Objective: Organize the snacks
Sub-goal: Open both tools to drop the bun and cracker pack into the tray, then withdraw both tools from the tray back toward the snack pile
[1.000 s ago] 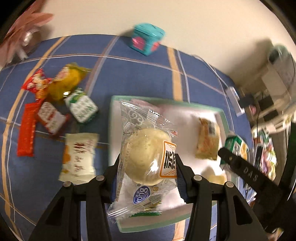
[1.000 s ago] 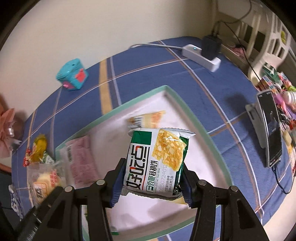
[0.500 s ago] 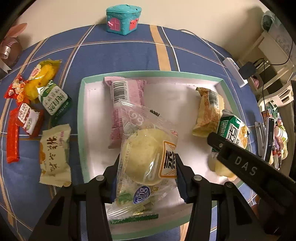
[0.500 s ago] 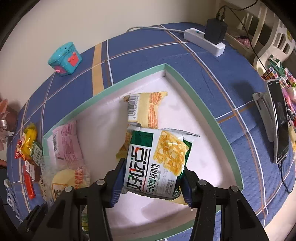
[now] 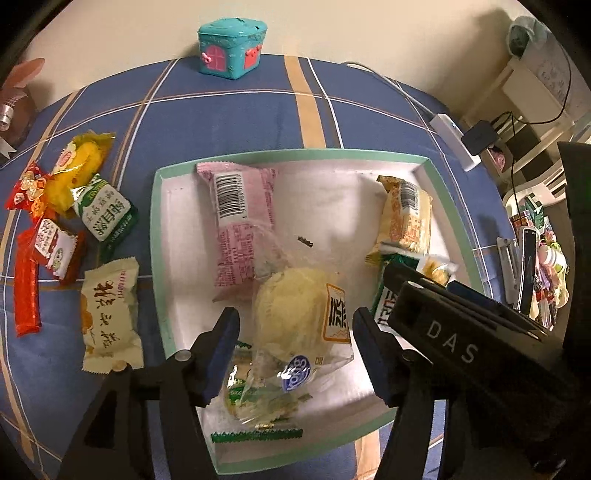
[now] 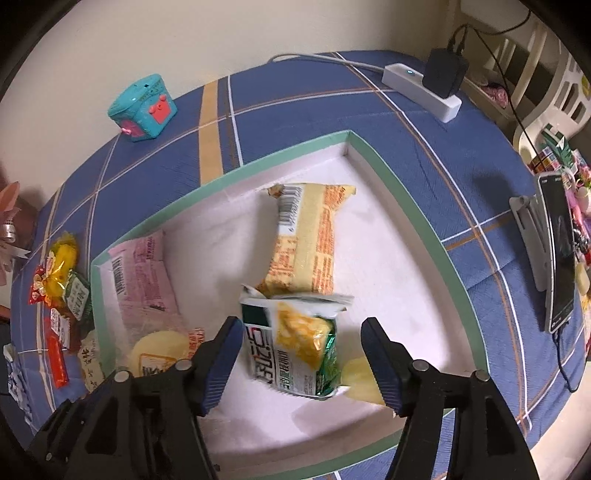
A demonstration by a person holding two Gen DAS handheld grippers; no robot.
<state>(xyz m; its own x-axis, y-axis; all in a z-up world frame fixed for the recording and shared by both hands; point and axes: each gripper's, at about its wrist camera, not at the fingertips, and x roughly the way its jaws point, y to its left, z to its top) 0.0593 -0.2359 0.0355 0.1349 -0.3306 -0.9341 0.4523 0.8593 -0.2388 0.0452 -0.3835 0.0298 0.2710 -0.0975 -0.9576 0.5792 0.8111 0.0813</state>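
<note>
L wrist: left hand-held gripper [image 5: 293, 334] jaws apart, bun pkt [image 5: 295, 325] lying free in tray [image 5: 162, 258] w/ pink pkt [image 5: 240, 218]; approx 6 snacks [image 5: 74, 221] left on table. R wrist: right hand-held gripper [image 6: 299, 358] jaws apart, green pkt [image 6: 295, 347] dropped in tray by yellow pkt [image 6: 306, 243]

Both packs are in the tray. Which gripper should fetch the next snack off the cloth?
Left. The left gripper is open, and the loose snacks lie on its side of the tray.

A cream wall [image 5: 351, 33] backs the blue plaid tablecloth [image 6: 424, 140], with white shelving [image 5: 532, 85] at its right.
</note>
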